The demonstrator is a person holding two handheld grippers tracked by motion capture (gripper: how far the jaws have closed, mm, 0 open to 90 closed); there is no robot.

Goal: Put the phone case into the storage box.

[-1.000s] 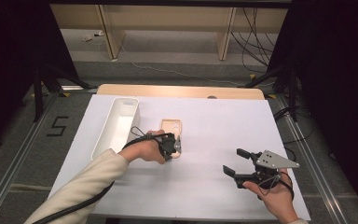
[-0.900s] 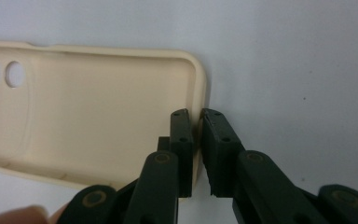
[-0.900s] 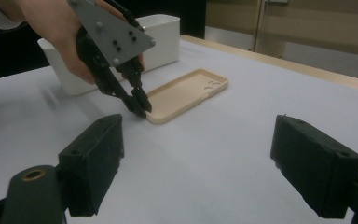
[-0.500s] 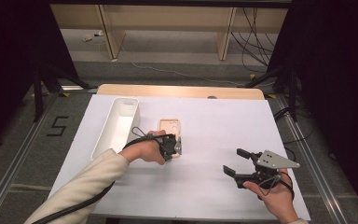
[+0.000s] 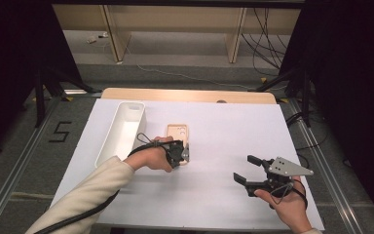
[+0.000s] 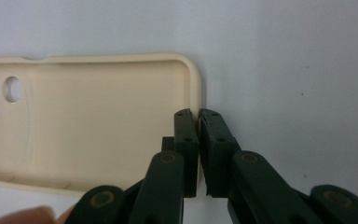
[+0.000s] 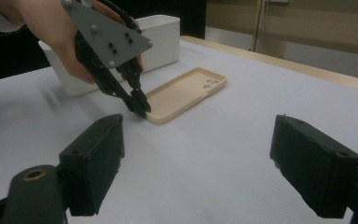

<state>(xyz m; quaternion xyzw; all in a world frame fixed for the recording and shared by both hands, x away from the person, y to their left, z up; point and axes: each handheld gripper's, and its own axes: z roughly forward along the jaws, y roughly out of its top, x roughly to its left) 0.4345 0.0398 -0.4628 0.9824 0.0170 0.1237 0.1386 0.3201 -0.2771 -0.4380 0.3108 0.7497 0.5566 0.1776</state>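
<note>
Phone case [image 6: 98, 126] rim pinched between closed left gripper [image 6: 198, 116] fingers [image 6: 186, 140]; right gripper [image 7: 200, 154] wide open, empty.

- The right gripper [image 7: 196, 168] has its jaws wide apart over the white table [image 7: 242, 140].
- Farther off, the left gripper [image 7: 140, 103] pinches the near corner of the beige phone case [image 7: 186, 91].
- A white bin [image 7: 161, 32] stands behind.

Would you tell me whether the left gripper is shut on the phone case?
Yes: the left gripper pinches the phone case rim between its closed jaws.
</note>
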